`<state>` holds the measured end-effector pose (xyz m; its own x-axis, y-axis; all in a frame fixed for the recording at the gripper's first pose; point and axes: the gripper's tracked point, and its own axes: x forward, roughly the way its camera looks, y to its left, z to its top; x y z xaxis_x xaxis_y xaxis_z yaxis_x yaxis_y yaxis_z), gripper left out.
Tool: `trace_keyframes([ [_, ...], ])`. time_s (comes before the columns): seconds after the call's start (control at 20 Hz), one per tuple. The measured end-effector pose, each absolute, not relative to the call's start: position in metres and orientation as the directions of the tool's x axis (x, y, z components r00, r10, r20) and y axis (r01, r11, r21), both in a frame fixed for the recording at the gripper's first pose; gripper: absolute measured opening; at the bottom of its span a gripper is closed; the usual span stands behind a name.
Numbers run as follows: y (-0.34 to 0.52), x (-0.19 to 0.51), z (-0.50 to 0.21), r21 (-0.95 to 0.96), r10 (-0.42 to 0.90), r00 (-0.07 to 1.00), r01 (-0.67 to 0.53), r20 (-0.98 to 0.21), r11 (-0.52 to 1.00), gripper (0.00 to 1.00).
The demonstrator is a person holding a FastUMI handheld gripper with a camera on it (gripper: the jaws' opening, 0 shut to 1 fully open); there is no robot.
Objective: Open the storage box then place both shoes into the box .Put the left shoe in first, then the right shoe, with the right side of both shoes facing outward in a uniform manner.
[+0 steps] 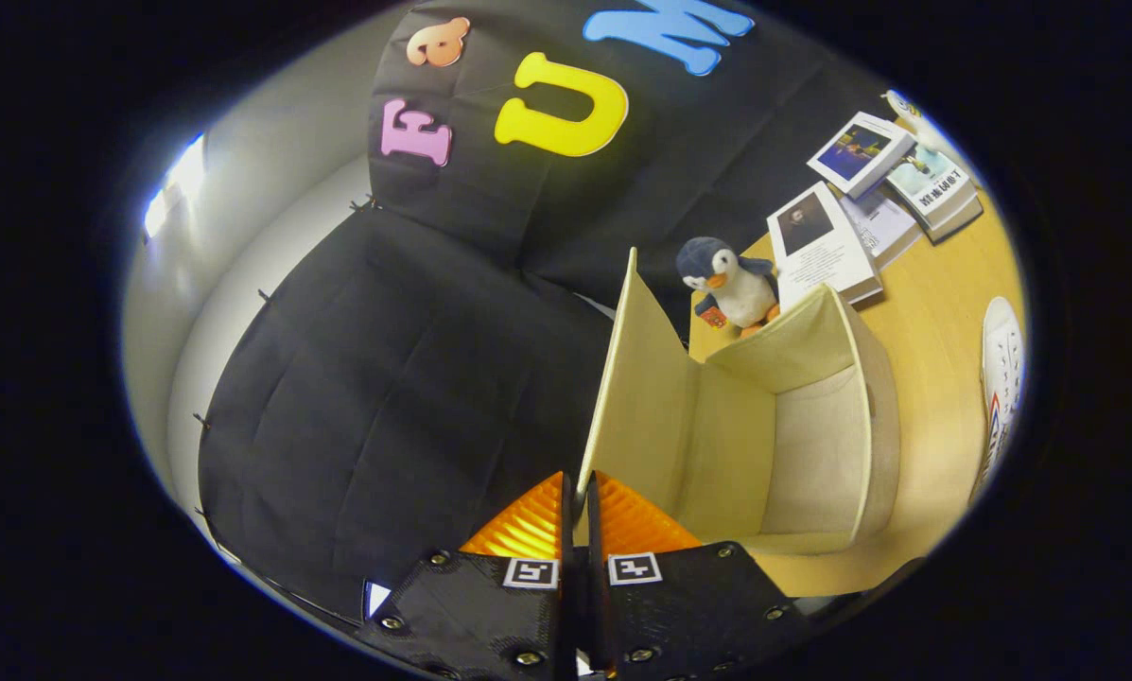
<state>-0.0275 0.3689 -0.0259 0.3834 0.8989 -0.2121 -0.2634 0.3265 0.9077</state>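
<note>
The beige fabric storage box (811,445) stands on the wooden table, its inside bare. Its lid (636,397) is swung up and stands nearly upright at the box's left side. My gripper (580,497) is shut on the lid's edge, which runs between the two fingers and up ahead of them. A white shoe (1001,378) with perforated upper lies on the table to the right of the box, beyond its far wall.
A plush penguin (731,282) sits just behind the box. Several books and booklets (859,208) lie on the wooden table (934,322) behind it. The black cloth wall rises to the left of the lid and behind it.
</note>
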Motion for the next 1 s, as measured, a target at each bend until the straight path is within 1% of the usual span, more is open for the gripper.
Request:
trace_keyframes([
  [0.15, 0.391, -0.031, -0.017, 0.89, 0.905, 0.369, -0.311, -0.21, 0.333, 0.05],
  [0.25, 0.405, -0.033, -0.013, 0.876, 0.908, 0.363, -0.343, -0.21, 0.34, 0.08],
  [0.55, 0.449, -0.036, -0.01, 0.843, 0.914, 0.338, -0.403, -0.224, 0.356, 0.09],
  [0.75, 0.48, -0.041, -0.015, 0.82, 0.922, 0.301, -0.442, -0.245, 0.363, 0.09],
  [0.8, 0.478, -0.043, -0.015, 0.802, 0.922, 0.289, -0.469, -0.257, 0.37, 0.17],
  [0.85, 0.483, -0.042, -0.016, 0.775, 0.918, 0.289, -0.501, -0.27, 0.386, 0.41],
  [0.9, 0.483, -0.043, -0.017, 0.742, 0.914, 0.295, -0.538, -0.28, 0.401, 0.49],
  [0.95, 0.482, -0.043, -0.015, 0.709, 0.909, 0.301, -0.571, -0.287, 0.413, 0.7],
  [1.0, 0.478, -0.042, -0.018, 0.681, 0.904, 0.307, -0.595, -0.298, 0.427, 0.83],
])
